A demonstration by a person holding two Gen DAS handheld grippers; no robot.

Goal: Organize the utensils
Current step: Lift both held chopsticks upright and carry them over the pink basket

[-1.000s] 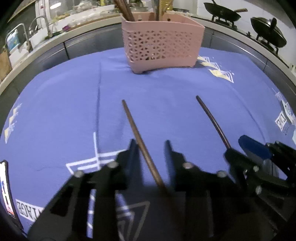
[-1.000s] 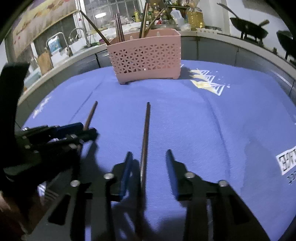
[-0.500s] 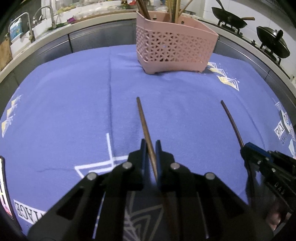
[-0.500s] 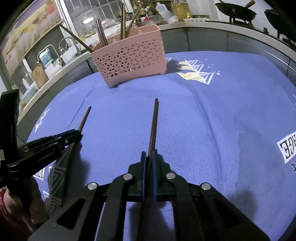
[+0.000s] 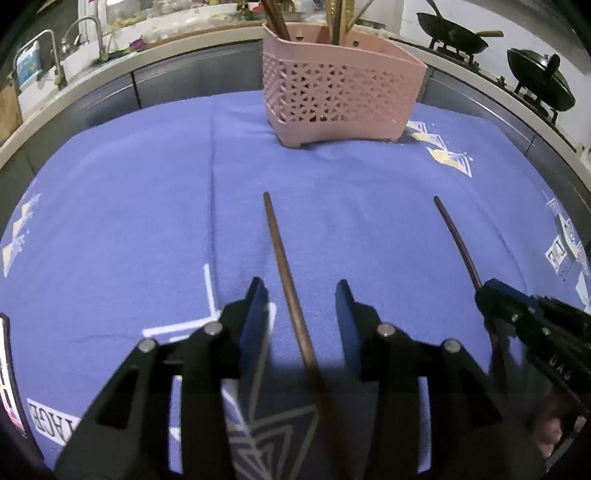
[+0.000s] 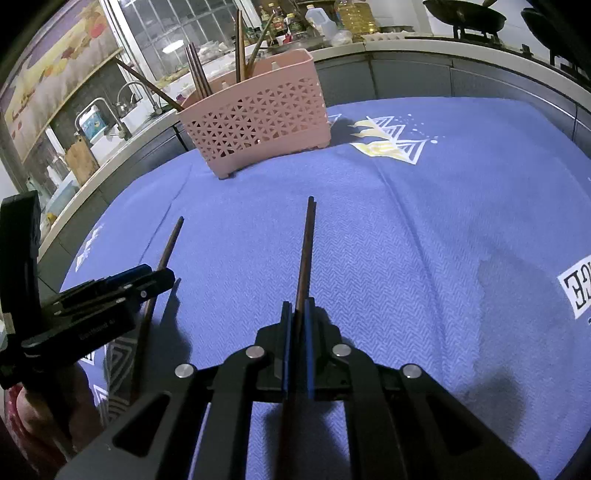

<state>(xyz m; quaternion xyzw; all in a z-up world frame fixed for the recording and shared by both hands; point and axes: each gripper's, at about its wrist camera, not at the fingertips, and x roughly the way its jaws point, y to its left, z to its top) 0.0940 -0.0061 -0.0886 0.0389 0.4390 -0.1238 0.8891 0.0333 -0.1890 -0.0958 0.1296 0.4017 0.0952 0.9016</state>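
Chopstick (image 5: 284,266) lying on blue cloth (image 5: 129,206) between the parted fingers of the left gripper (image 5: 301,299), jaws just reopened, pads clear of the wood on either side, gap moderate. Near end of that stick lost under the gripper body toward 6 o'clock, blurred and dark there; far tip pointing toward 12 o'clock. Second chopstick (image 6: 306,254) pinched tight between the blue pads of the right gripper (image 6: 297,314), jaws nearly together on it; rear length hidden beneath the mechanism, so how much sticks out behind cannot be told. Whether the gripped stick is lifted or resting on the cloth: hard to judge. Same stick seen from the left wrist as a thin dark curve at 3 o'clock, running into the right gripper's blue tip, lower end swallowed by black parts. Pink lattice basket (image 5: 340,85) at 12 o'clock, well apart from both sticks, holding several upright chopsticks (image 6: 195,74) and utensils, tops cut off by the frame edge in the left view. From the right wrist, left gripper at 9 o'clock, seen side-on, with part of a hand (image 6: 40,417) below it, mostly cropped and dim. Woks (image 5: 458,33) on a stove at 1 to 2 o'clock, sink taps (image 6: 107,107) at 10 o'clock, both distorted by the lens. Printed lettering on the cloth edges only partly legible.
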